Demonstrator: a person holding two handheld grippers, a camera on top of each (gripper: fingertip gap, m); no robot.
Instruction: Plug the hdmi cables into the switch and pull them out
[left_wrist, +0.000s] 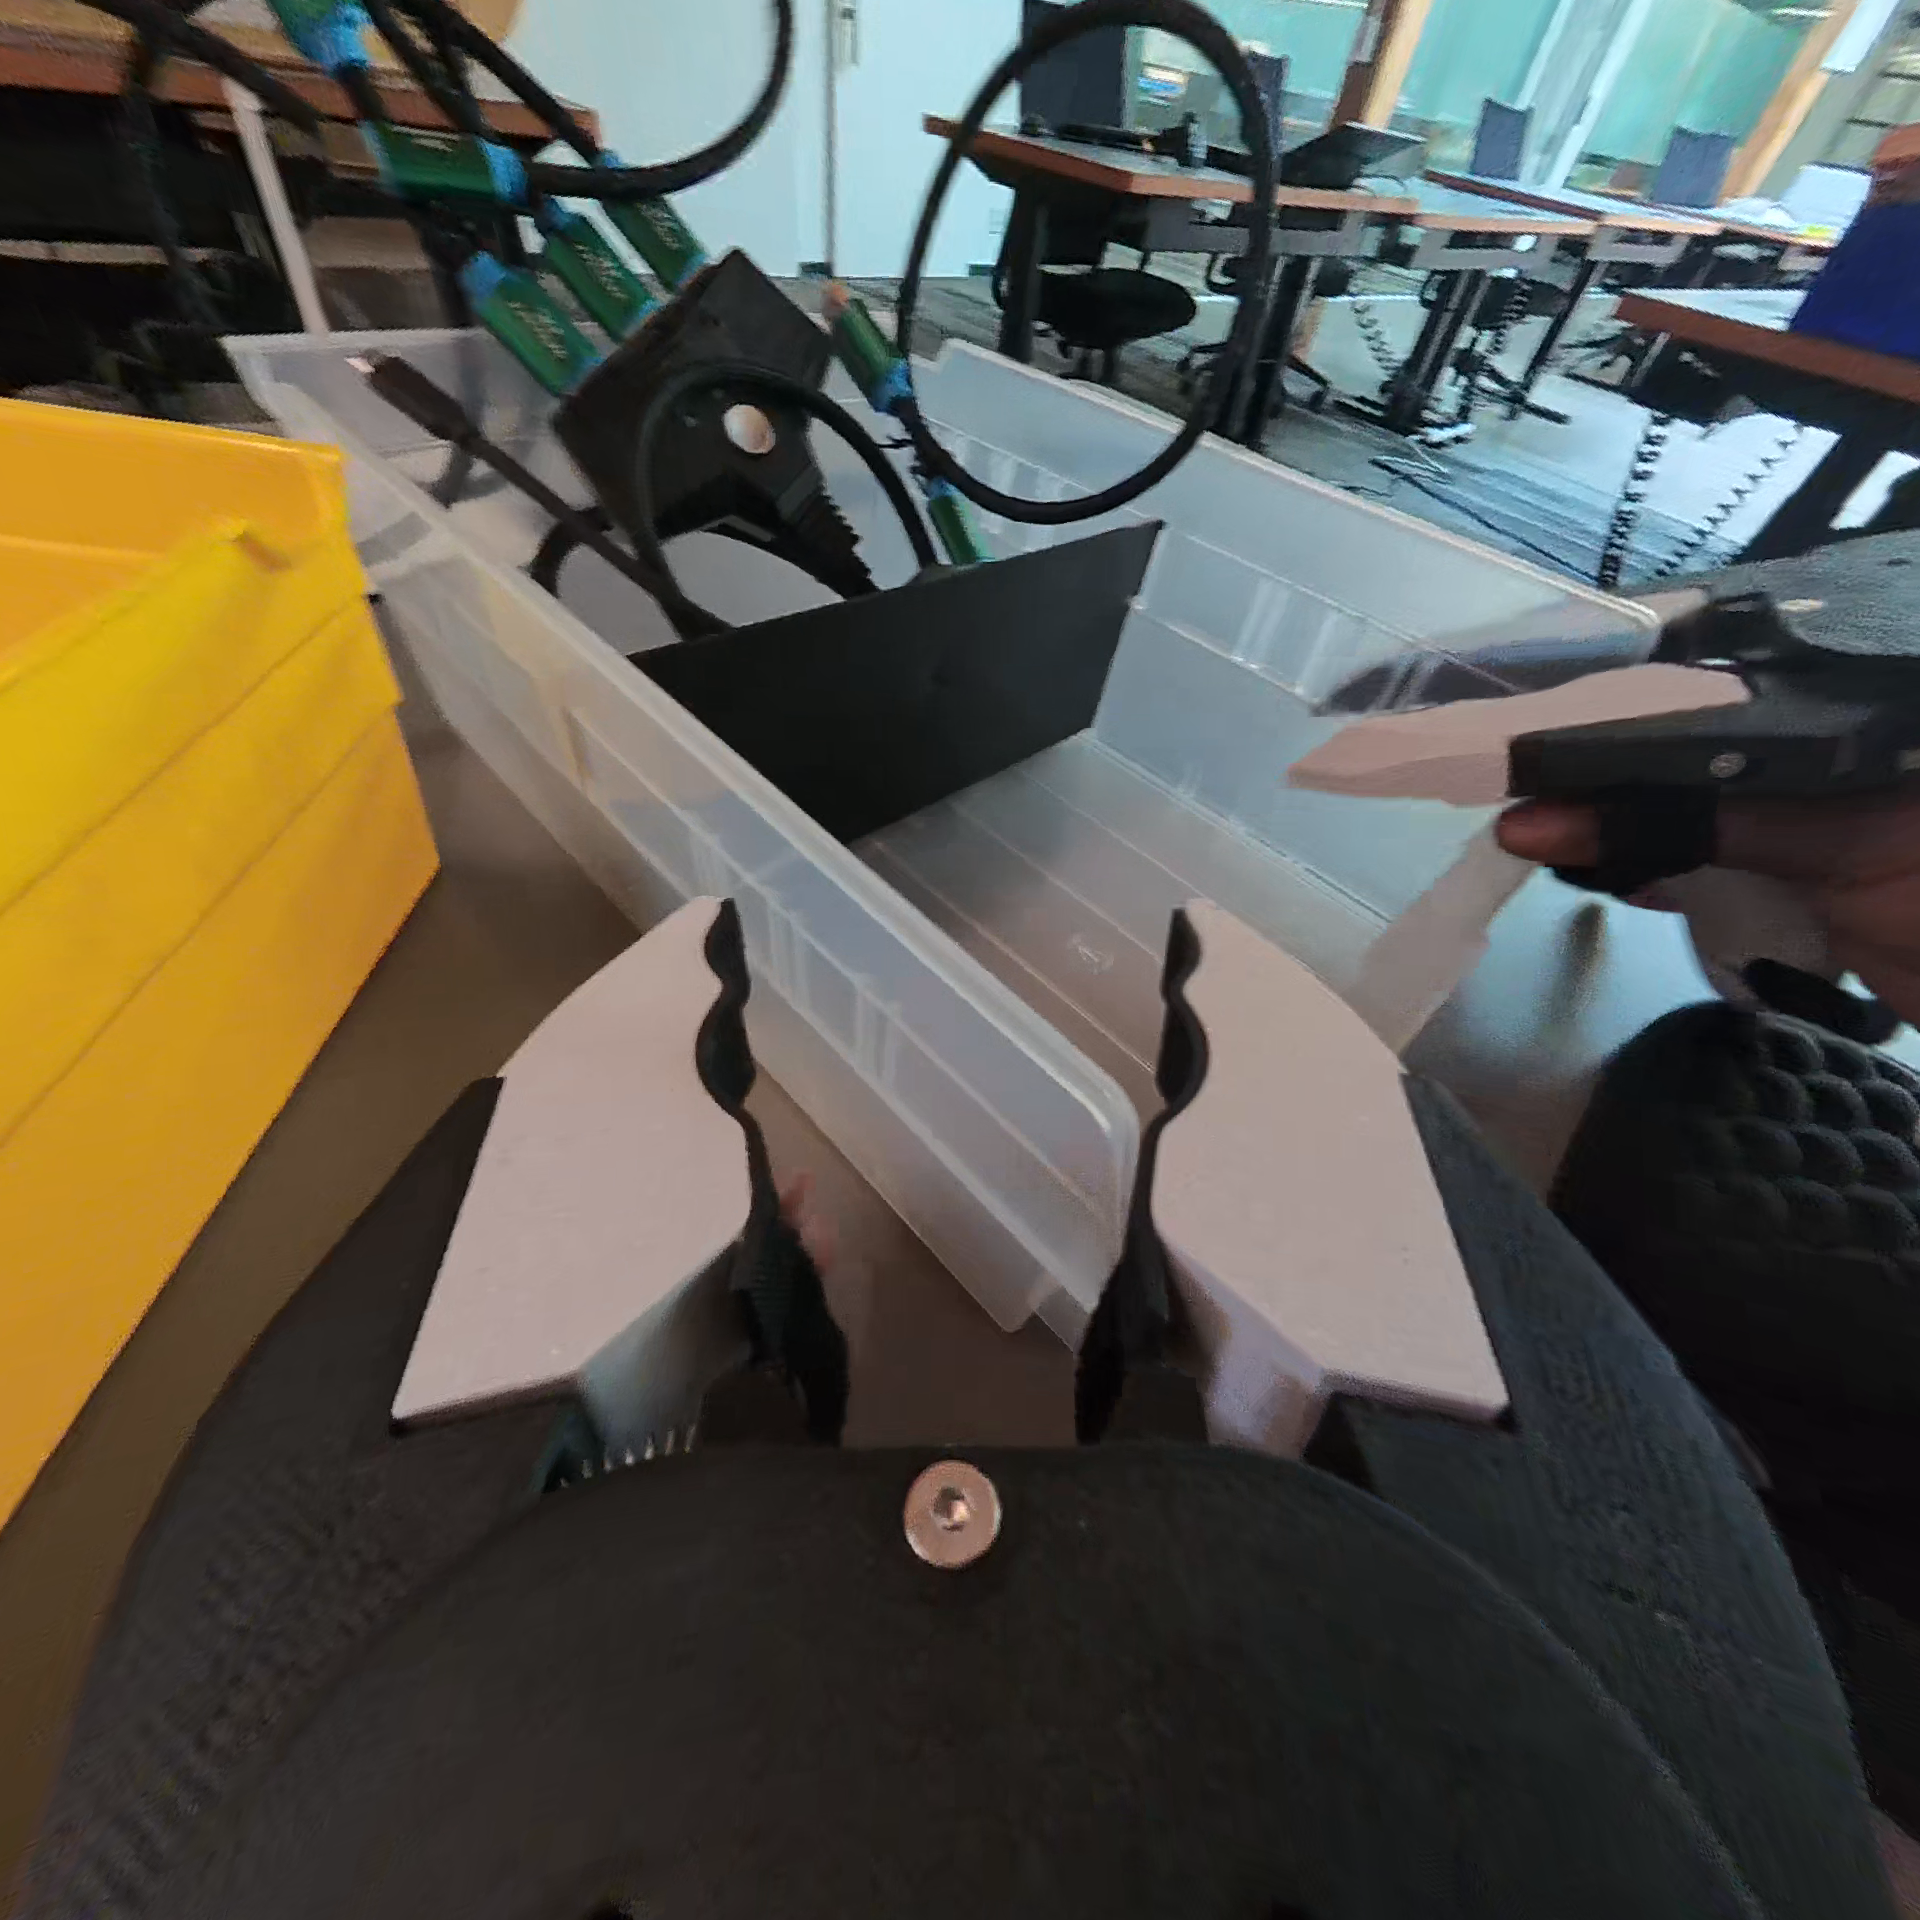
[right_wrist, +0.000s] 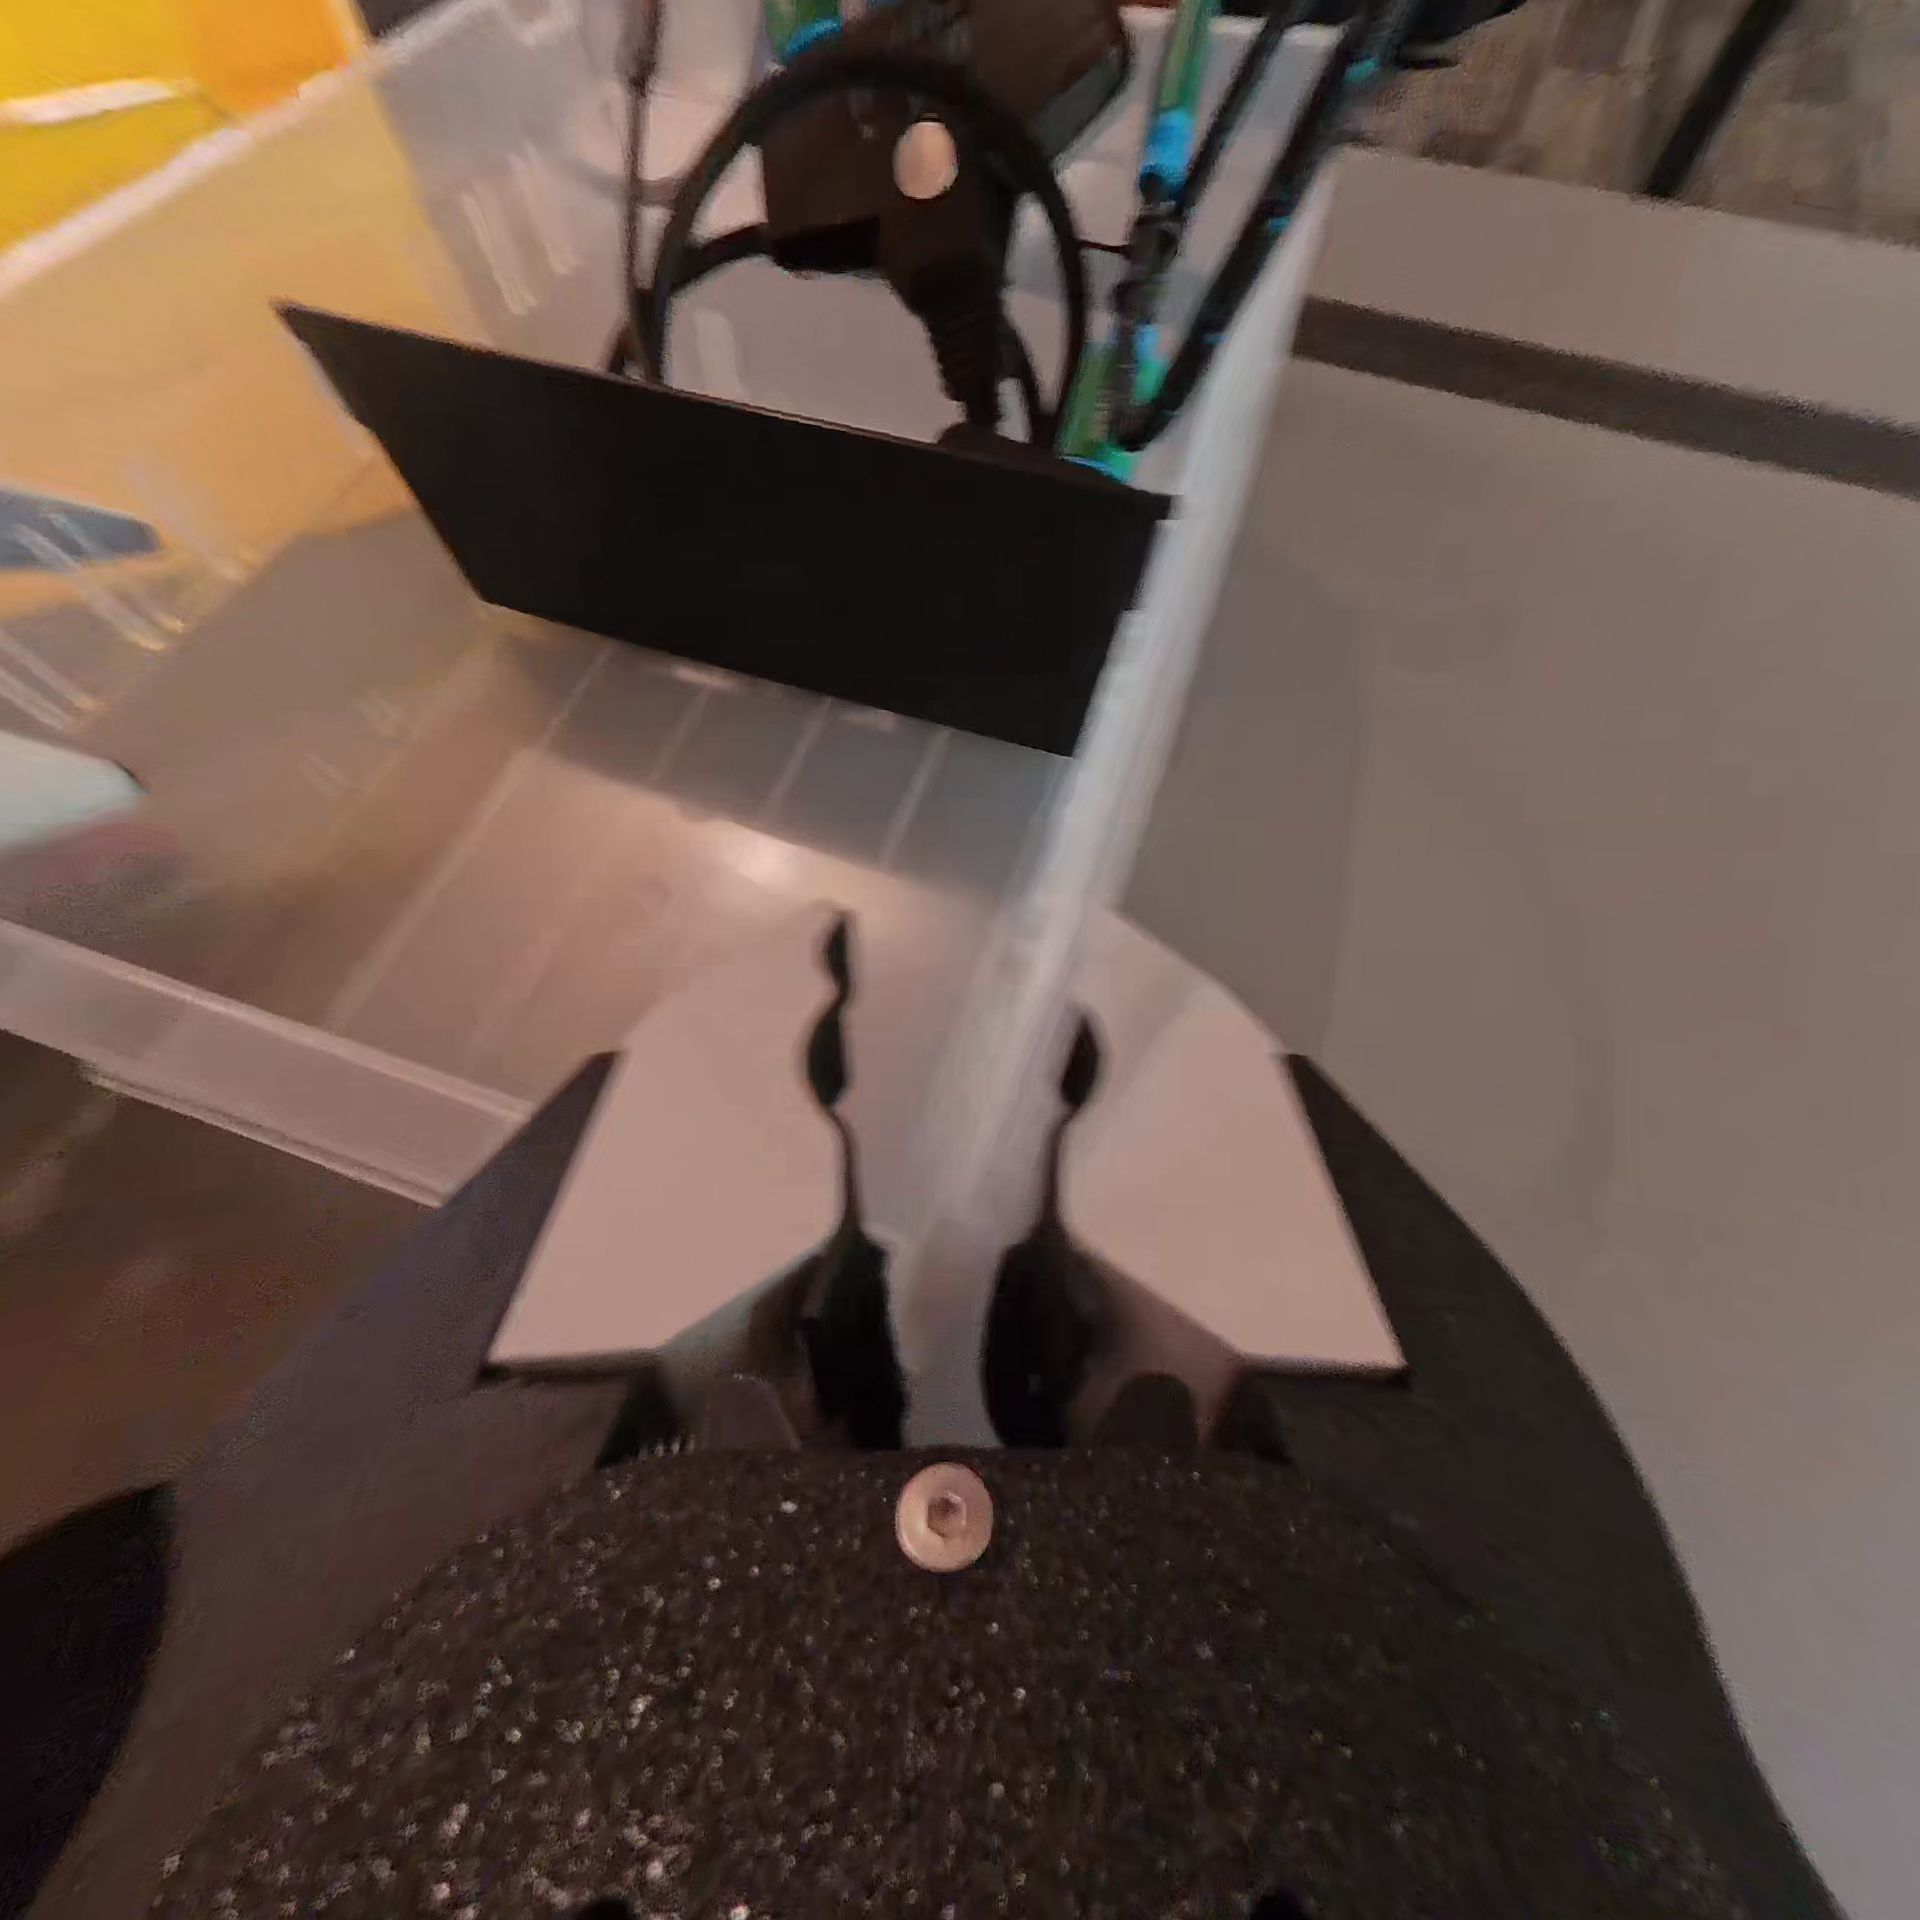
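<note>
A black HDMI switch (left_wrist: 707, 395) sits tilted in the far compartment of a clear plastic bin (left_wrist: 1299, 644). Several green HDMI plugs with blue collars (left_wrist: 540, 312) are in it, and their black cables (left_wrist: 1081, 260) loop above. My left gripper (left_wrist: 951, 935) is open and straddles the bin's left wall near its front corner. My right gripper (right_wrist: 956, 977) is part open, with the bin's right wall (right_wrist: 1132, 727) between its jaws. It also shows in the left wrist view (left_wrist: 1392, 727) at that wall's rim. The right wrist view is blurred; the switch (right_wrist: 883, 197) shows beyond the divider.
A black divider (left_wrist: 914, 686) splits the bin; no objects lie in the near compartment. Stacked yellow bins (left_wrist: 156, 831) stand close on the left. A thin black cable with a plug (left_wrist: 416, 390) lies in the far compartment. Office desks and chairs (left_wrist: 1122, 301) are behind.
</note>
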